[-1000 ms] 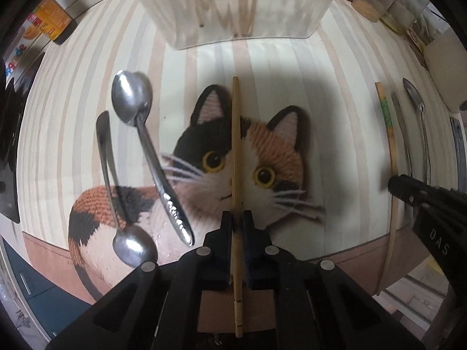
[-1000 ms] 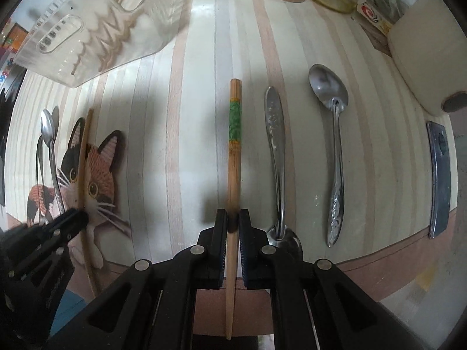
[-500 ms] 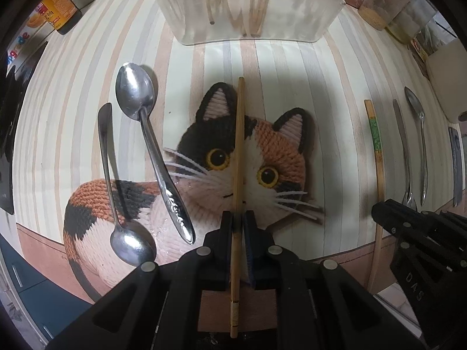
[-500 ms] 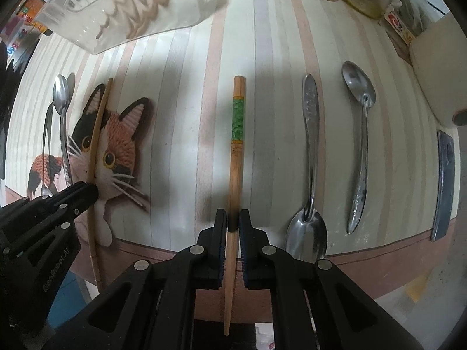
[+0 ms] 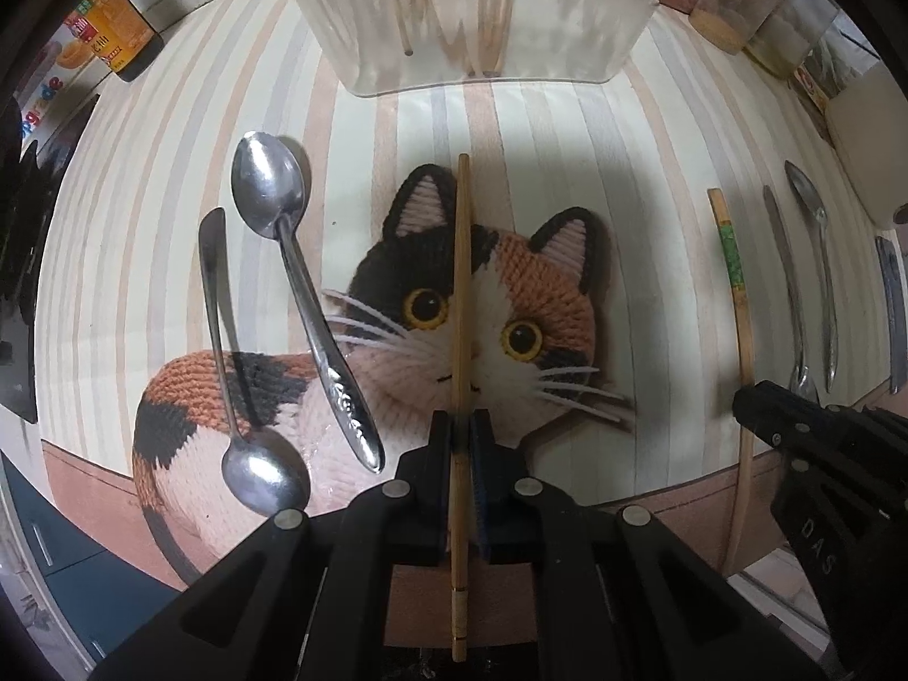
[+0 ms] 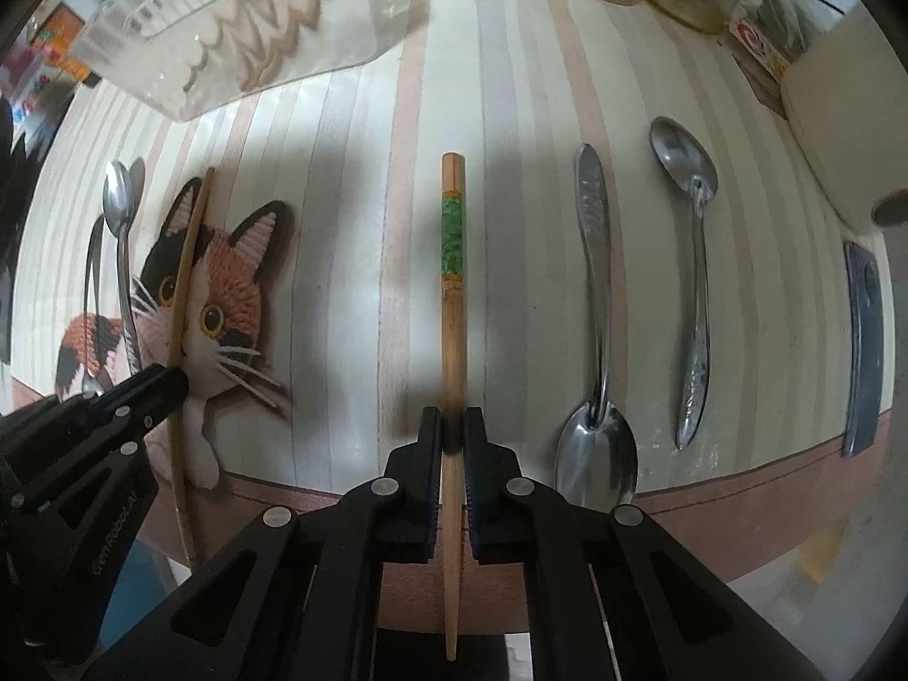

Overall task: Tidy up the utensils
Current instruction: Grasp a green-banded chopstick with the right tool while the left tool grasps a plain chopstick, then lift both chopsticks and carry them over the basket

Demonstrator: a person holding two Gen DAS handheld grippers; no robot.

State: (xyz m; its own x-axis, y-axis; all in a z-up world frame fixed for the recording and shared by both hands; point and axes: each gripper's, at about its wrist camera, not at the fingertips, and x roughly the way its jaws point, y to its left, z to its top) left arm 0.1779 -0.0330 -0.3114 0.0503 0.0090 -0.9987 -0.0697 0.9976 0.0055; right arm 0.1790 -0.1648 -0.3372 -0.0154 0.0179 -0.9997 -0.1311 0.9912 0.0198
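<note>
The left hand-held gripper (image 5: pixel 463 431) is clamped on a plain, pale bamboo chopstick (image 5: pixel 462 284), a thin straight stick with a lighter band near its close end, lying over a calico cat picture (image 5: pixel 499 306) on the striped surface (image 5: pixel 652 170). The right hand-held gripper (image 6: pixel 452 431) is closing on a brown wooden chopstick with a mottled green band (image 6: pixel 452 295) edged in orange near its far, blunt end. Left of the plain chopstick lie two steel spoons (image 5: pixel 295 284), heads opposed. Right of the green-banded one lie two more steel spoons (image 6: pixel 596 295). A translucent plastic utensil holder (image 5: pixel 482 11) stands at the far side, with thin sticks inside.
</note>
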